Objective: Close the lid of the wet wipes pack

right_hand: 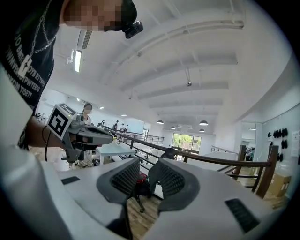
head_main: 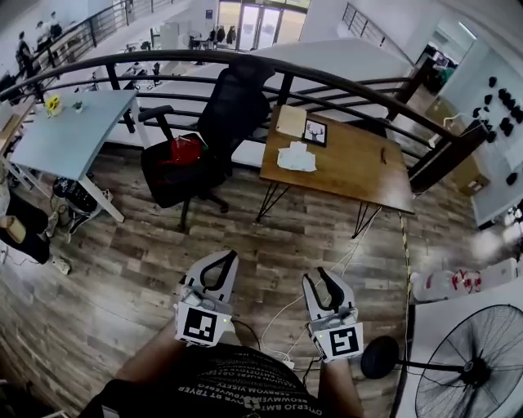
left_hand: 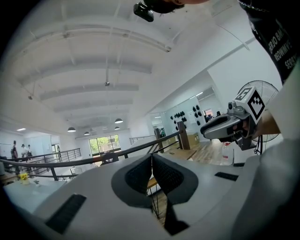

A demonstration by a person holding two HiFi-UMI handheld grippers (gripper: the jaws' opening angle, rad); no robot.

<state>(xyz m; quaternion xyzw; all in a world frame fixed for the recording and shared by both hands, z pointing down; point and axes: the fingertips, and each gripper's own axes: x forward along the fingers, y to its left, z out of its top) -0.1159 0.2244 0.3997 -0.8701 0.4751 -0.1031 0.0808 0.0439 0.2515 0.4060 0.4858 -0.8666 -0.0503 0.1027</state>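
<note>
One wipes pack (head_main: 296, 157) lies far from left claw (head_main: 225, 256), right claw (head_main: 320, 276).

1. Too small to tell as a wipes pack, lid unreadable: white item (head_main: 296, 157) on wooden table (head_main: 359, 167).
2. Cut off by right and bottom edges: standing fan (head_main: 476, 369).
3. Tiny, indistinct: distant people (head_main: 22, 49) beyond railing (head_main: 343, 80).

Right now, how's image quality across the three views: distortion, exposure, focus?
Head view: strong fisheye, the railing bows into an arc; the glass doors wash out bright; corners go dark. Left gripper view: circular black border, ceiling evenly lit, the left hand-held gripper looks soft up close. Right gripper view: same border, ceiling lamps glare mildly, the far window is overexposed.
</note>
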